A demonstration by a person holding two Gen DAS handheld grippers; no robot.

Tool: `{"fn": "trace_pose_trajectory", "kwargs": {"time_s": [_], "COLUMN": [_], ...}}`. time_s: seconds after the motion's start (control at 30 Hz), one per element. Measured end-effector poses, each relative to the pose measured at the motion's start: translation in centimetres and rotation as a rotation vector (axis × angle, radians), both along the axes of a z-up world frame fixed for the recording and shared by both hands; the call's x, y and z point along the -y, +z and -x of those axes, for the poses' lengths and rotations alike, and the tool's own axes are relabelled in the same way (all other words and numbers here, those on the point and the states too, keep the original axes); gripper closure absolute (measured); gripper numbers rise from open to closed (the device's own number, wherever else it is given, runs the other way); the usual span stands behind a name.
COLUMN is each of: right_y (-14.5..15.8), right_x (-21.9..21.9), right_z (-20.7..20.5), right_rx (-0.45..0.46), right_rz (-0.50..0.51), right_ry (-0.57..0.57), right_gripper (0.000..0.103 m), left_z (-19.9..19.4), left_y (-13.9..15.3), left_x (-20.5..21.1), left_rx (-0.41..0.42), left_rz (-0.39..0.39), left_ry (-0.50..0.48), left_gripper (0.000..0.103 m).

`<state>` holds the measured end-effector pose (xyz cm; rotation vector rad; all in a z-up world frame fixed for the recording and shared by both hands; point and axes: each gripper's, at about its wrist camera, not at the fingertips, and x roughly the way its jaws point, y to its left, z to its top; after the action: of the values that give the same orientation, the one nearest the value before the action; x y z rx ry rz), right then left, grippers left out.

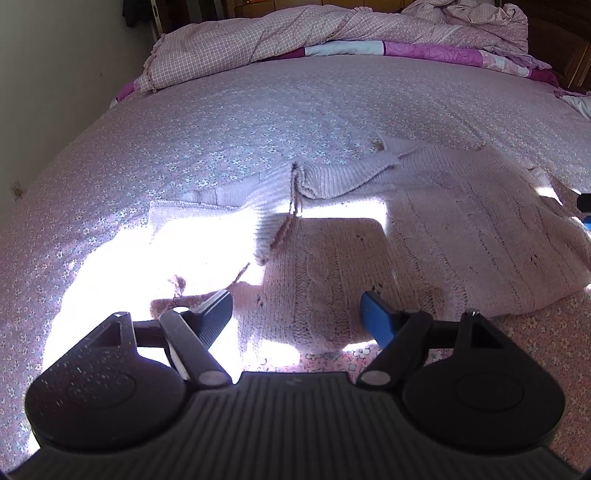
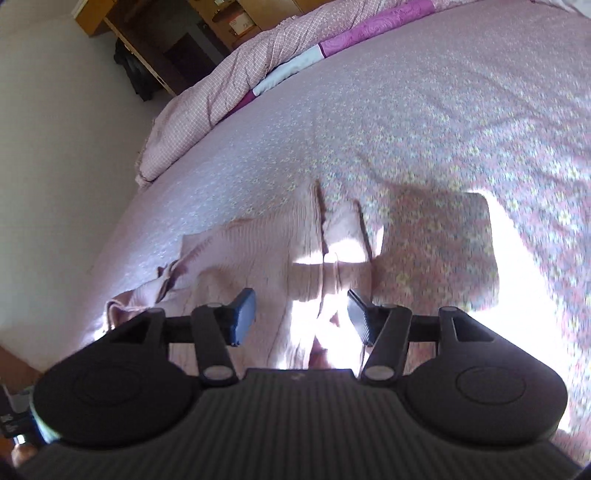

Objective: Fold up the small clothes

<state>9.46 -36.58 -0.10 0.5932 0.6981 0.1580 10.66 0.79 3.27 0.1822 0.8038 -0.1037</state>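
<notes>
A pale pink knitted sweater [image 1: 443,229] lies flat on the bed, partly in bright sunlight. One ribbed sleeve [image 1: 332,177] is folded across its upper part. My left gripper [image 1: 295,299] hovers open over the sweater's near edge, its pads apart and touching no fabric. In the blurred right wrist view the same sweater [image 2: 258,251] stretches to the left, with a raised fold running down its middle. My right gripper [image 2: 300,295] is open just above that fold, and nothing is pinched between its pads.
The bed has a floral lilac sheet [image 1: 258,110]. A bunched checked quilt [image 1: 258,33] lies along its far end. A pale wall [image 1: 55,92] runs along the bed's left side. Wooden furniture [image 2: 147,44] stands beyond the bed.
</notes>
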Motion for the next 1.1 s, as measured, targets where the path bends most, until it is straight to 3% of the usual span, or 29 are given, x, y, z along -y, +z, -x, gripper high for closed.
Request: {"fn": "trace_pose_trajectory", "kwargs": {"time_s": [0.1, 0.17, 0.2, 0.23, 0.27, 0.37, 0.43, 0.57, 0.77, 0.97, 1.03, 1.1], "right_y": [-0.5, -0.7, -0.8, -1.0, -1.1, -1.1, -0.9, -2.4, -2.1, 1.7, 2.9, 3.4], "right_x": [-0.2, -0.7, -1.0, -1.1, -1.1, 0.5, 1.4, 2.0, 0.7, -2.4, -3.4, -4.1], "right_z": [1.3, 1.7, 1.6, 1.3, 1.1, 2.1, 2.9, 2.7, 2.3, 4.0, 4.6, 4.9], "right_rx": [-0.02, -0.029, -0.035, -0.05, -0.06, -0.032, -0.025, -0.091, -0.079, 0.023, 0.058, 0.084], "right_rz": [-0.046, -0.045, -0.041, -0.04, -0.054, -0.182, -0.179, -0.103, -0.002, 0.286, 0.327, 0.313], "right_ry": [0.028, 0.06, 0.075, 0.084, 0.085, 0.042, -0.004, -0.031, -0.047, -0.115, -0.118, -0.108], "right_gripper": [0.047, 0.054, 0.065, 0.087, 0.093, 0.094, 0.094, 0.094, 0.09, 0.086, 0.082, 0.057], "left_z": [0.3, 0.1, -0.1, -0.2, -0.3, -0.1, 0.0, 0.5, 2.1, 3.4, 3.4, 2.9], "left_y": [-0.3, -0.8, -1.2, -1.5, -1.6, -1.6, -1.7, -1.8, -0.3, 1.4, 2.1, 2.6], "left_x": [-0.1, 0.0, 0.0, -0.1, -0.3, -0.6, -0.8, -0.8, -2.7, -4.8, -5.1, -4.8], "left_rx": [-0.013, -0.044, -0.063, -0.076, -0.082, -0.082, -0.087, -0.081, -0.021, 0.084, 0.113, 0.128], "left_rz": [-0.01, -0.043, -0.058, -0.057, -0.047, -0.053, -0.066, -0.067, -0.08, -0.201, -0.213, -0.219], "left_ry": [-0.005, -0.001, 0.009, 0.014, 0.021, 0.018, 0.014, 0.011, 0.021, -0.001, -0.025, -0.037], "left_gripper": [0.021, 0.021, 0.021, 0.021, 0.021, 0.021, 0.021, 0.021, 0.021, 0.021, 0.021, 0.021]}}
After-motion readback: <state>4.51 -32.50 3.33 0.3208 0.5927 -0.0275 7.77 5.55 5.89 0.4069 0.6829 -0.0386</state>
